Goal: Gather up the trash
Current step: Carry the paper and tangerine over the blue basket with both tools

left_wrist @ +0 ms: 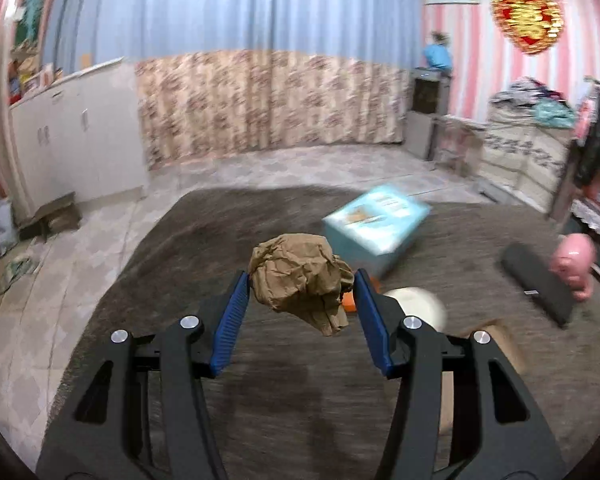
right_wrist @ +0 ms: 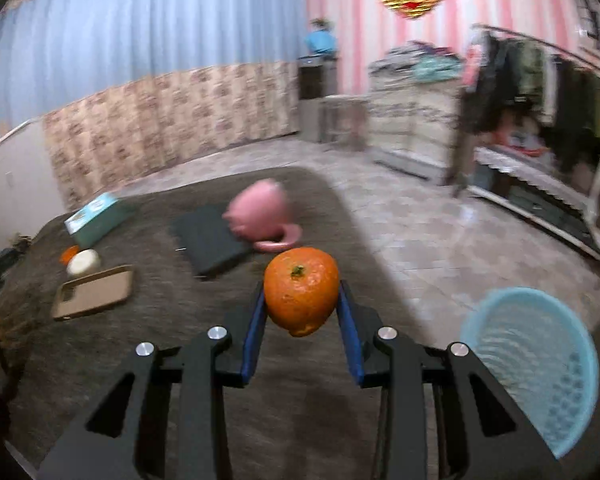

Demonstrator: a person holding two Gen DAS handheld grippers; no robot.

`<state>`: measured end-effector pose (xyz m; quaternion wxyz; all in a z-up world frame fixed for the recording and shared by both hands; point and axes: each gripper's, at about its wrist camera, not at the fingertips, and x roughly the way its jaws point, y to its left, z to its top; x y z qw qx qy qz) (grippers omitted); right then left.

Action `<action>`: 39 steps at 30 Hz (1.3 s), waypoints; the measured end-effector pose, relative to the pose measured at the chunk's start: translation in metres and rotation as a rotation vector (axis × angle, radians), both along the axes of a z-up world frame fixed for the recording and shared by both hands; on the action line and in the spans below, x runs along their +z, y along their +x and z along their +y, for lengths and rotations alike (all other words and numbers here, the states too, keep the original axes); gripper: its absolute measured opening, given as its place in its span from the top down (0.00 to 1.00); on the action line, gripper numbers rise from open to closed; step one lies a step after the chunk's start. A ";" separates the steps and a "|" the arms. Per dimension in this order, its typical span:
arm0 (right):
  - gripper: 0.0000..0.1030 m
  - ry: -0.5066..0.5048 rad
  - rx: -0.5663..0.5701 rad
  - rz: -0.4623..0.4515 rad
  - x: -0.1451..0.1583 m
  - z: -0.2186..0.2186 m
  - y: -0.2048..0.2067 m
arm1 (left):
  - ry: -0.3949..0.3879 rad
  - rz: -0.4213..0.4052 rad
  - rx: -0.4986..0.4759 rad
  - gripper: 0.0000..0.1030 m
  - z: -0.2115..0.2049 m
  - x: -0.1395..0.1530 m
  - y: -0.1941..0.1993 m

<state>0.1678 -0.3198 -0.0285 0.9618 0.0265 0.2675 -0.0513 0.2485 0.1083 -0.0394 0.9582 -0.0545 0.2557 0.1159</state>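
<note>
My left gripper is shut on a crumpled brown paper ball and holds it above the dark carpet. My right gripper is shut on an orange peel shaped like a whole orange, also held above the carpet. A light blue mesh basket stands on the floor at the lower right of the right wrist view, to the right of the right gripper.
On the carpet lie a teal box, a pink piggy bank, a black flat pad, a tan phone case, a white round object and a small orange piece. Cabinets and clothes racks line the walls.
</note>
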 end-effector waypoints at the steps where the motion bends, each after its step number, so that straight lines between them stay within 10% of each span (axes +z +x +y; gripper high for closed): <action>1: 0.66 -0.007 -0.021 -0.009 0.004 -0.010 -0.007 | -0.007 -0.008 -0.022 0.49 -0.009 0.005 -0.001; 39: 0.66 0.045 -0.497 -0.020 -0.017 -0.243 -0.103 | 0.058 -0.008 -0.828 0.49 -0.439 0.006 -0.065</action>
